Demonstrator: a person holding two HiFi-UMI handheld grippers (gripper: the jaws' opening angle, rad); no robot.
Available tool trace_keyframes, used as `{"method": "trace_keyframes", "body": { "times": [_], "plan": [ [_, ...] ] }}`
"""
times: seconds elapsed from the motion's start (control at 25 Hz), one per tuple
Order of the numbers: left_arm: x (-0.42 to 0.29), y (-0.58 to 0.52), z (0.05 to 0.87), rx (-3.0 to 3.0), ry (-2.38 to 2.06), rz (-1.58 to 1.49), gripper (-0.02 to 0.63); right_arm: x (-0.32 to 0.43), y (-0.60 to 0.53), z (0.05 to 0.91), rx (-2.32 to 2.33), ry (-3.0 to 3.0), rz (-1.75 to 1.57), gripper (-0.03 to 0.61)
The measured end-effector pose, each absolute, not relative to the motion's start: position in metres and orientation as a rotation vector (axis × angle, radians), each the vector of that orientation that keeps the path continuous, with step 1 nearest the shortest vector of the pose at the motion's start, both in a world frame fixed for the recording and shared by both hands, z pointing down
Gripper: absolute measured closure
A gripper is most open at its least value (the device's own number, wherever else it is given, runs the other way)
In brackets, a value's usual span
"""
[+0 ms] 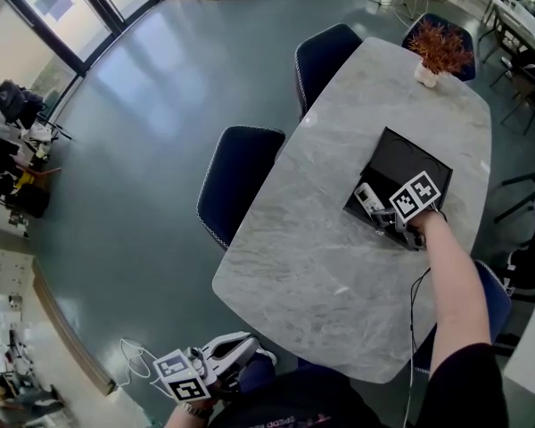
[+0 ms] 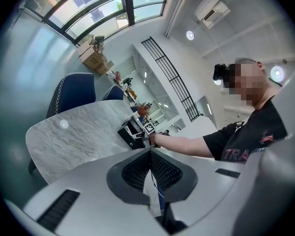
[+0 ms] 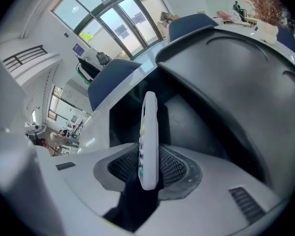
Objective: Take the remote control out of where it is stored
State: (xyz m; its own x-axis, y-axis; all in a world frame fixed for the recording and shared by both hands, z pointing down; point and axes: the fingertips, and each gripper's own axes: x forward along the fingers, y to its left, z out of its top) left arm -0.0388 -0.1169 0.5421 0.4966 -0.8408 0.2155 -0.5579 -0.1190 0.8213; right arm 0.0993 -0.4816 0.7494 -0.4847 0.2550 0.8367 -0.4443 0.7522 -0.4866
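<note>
Right gripper view: the right tongs [image 3: 148,167] seem to pinch the white remote [image 3: 148,127] edge-on, inside the open black box [image 3: 187,127]. Well away from the box, the left tongs [image 2: 150,167] are pressed together, empty. The grasp is in hand; next, lift the remote straight up, clear of the box walls.

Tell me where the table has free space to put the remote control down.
The widest bare patch is the near half of the marble table, between the black box and the near edge. A smaller one lies between the box and the potted plant. Crowded only at the box's near corner, where the right gripper holds the remote control.
</note>
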Motion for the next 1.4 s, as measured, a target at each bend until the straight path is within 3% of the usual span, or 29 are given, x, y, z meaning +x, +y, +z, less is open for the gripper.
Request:
{"method": "trace_keyframes", "body": {
  "times": [0.56, 1.0, 1.24, 1.4],
  "plan": [
    [-0.045, -0.118, 0.543, 1.831, -1.142, -0.366, 0.607, 0.105, -0.492, 0.723, 0.29, -2.05, 0.954, 0.466],
    [-0.042, -0.123, 0.532, 1.956, -0.993, -0.346, 0.607, 0.14, -0.488, 0.608, 0.671, -2.456, 1.341, 0.466],
    [-0.044, -0.11, 0.515, 2.035, -0.905, -0.322, 0.607, 0.162, -0.443, 0.565, 0.914, -2.538, 1.465, 0.466],
    [-0.043, -0.095, 0.506, 2.08, -0.853, -0.313, 0.607, 0.149, -0.383, 0.53, 0.819, -2.708, 1.573, 0.466]
  ]
}}
